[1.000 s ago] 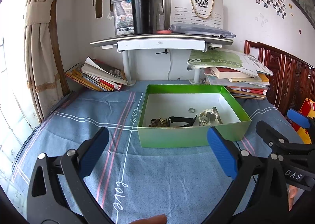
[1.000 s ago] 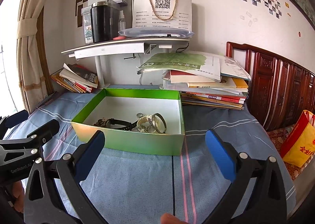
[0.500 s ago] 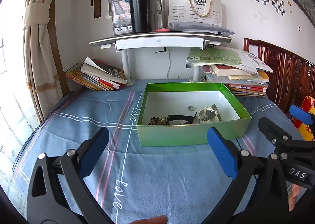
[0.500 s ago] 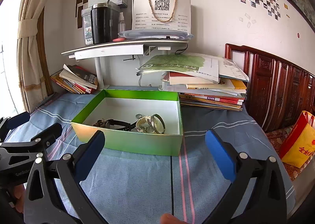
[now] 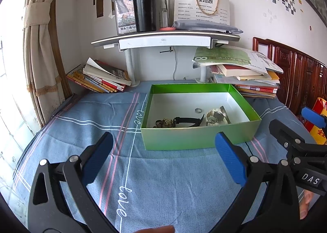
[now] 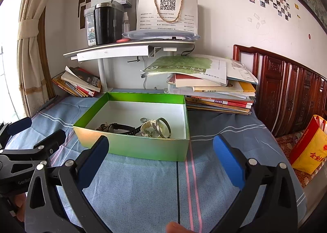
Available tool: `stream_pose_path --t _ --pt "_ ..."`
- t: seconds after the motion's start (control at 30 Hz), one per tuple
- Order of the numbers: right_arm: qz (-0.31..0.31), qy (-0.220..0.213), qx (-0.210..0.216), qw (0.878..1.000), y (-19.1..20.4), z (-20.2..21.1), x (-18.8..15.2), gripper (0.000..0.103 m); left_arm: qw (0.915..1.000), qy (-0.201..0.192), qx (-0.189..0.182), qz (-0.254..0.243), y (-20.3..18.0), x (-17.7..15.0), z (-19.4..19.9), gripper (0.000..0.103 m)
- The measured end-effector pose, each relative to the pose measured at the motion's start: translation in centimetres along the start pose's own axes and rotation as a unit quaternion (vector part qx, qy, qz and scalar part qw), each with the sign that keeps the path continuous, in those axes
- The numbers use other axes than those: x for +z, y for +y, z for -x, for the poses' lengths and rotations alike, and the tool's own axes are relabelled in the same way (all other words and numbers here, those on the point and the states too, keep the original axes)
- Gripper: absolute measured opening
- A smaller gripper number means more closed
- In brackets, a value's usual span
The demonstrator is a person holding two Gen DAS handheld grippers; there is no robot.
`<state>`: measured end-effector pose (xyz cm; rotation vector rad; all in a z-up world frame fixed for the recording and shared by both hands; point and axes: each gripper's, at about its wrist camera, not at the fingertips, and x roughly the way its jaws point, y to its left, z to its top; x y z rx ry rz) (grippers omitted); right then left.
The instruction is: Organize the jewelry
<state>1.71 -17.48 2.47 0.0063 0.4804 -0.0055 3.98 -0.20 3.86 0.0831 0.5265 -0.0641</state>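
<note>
A green open box (image 5: 196, 136) (image 6: 132, 147) with a white inside sits on the blue cloth. In it lie a black watch (image 5: 187, 120) (image 6: 120, 127), a dark beaded piece (image 5: 164, 123), a small ring (image 5: 199, 110), a pale bracelet cluster (image 5: 214, 117) (image 6: 148, 128) and a metal bangle (image 6: 163, 127). My left gripper (image 5: 163, 161) is open and empty, short of the box's near wall. My right gripper (image 6: 161, 157) is open and empty, just before the box's near right corner. Each gripper shows at the edge of the other's view.
Book stacks (image 5: 245, 77) (image 5: 100, 79) lie behind the box on both sides. A white shelf (image 5: 165, 38) with a black flask (image 5: 145, 9) stands over the back. A wooden headboard (image 6: 286, 89) and a yellow-red bag (image 6: 308, 147) are at right. A curtain (image 5: 40, 48) hangs at left.
Both grippers have drawn slightly back and up from the box, which looks a little farther and lower. The jaws stay open and the jewelry has not moved.
</note>
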Motion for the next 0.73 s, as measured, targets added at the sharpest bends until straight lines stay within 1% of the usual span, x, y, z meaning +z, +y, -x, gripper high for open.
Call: stream_pose_path --t 0.37,0.57,0.73 --pt "0.0 0.003 0.0 1.0 0.07 -0.12 -0.24 0.1 1.0 0.004 0.002 -0.003 -0.02 -0.19 -0.11 0.099" --pt "0.001 0.005 0.0 1.0 0.24 -0.3 -0.51 0.1 0.9999 0.012 -0.003 0.002 0.22 -0.23 -0.38 0.099" --pt "0.002 0.005 0.0 1.0 0.31 -0.31 -0.55 0.1 0.9999 0.011 -0.002 0.0 0.32 -0.34 -0.33 0.099"
